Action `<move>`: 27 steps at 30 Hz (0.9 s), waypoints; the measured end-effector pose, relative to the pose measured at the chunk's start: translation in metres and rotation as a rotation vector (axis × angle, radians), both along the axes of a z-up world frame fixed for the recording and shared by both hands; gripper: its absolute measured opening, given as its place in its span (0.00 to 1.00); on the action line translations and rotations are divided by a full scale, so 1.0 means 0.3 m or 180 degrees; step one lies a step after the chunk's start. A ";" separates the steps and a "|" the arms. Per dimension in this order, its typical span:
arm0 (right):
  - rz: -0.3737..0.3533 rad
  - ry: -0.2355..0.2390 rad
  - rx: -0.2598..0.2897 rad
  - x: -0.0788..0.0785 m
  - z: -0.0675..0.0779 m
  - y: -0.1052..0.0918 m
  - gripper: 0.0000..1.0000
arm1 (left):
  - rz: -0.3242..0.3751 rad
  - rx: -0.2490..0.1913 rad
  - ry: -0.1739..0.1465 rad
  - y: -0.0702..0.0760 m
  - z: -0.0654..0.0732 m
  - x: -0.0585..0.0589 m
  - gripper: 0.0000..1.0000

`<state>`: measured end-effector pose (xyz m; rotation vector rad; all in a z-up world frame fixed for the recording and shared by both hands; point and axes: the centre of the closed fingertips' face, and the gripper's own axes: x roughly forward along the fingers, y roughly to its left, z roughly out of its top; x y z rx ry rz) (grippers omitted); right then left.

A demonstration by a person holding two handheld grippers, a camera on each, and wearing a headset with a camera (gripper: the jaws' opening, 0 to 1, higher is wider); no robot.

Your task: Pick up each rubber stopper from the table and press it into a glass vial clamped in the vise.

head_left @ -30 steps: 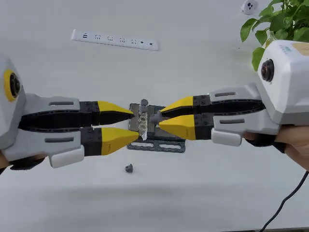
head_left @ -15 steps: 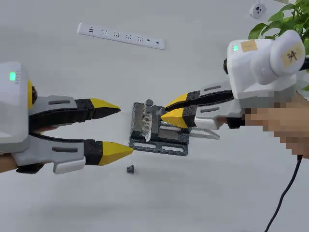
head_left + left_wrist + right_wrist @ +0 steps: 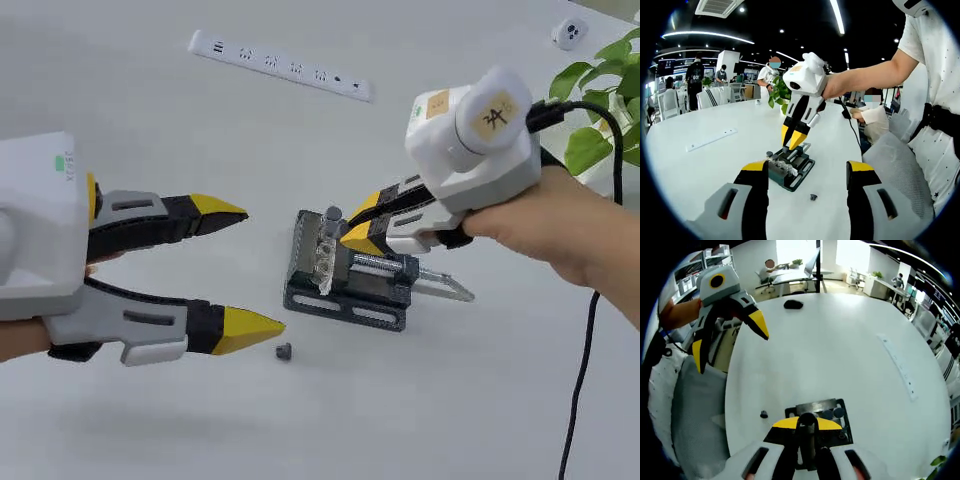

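While the left gripper (image 3: 265,268) is being held low over the white table (image 3: 150,420), with its jaws spread wide apart and nothing between them, a small dark rubber stopper (image 3: 284,351) is being shown lying loose on the table, just beside the tip of the nearer jaw and near the front of the vise (image 3: 345,300). A row of glass vials (image 3: 323,260) is being clamped upright in the vise, and the farthest one is being capped by a second stopper (image 3: 333,213). The right gripper (image 3: 355,225) is being held over the vise by a hand (image 3: 540,225), its jaws drawn close together; whether anything is being gripped cannot be told. Farther off, a power strip (image 3: 280,65) and a plant (image 3: 600,100) are being shown.
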<state>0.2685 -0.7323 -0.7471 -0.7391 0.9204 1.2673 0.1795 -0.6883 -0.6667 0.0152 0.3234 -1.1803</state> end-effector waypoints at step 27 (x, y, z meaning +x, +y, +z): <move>0.0372 0.0105 -0.0686 0.013 -0.119 -0.001 0.06 | 0.0064 -0.0042 0.0053 0.074 -0.057 -0.014 0.68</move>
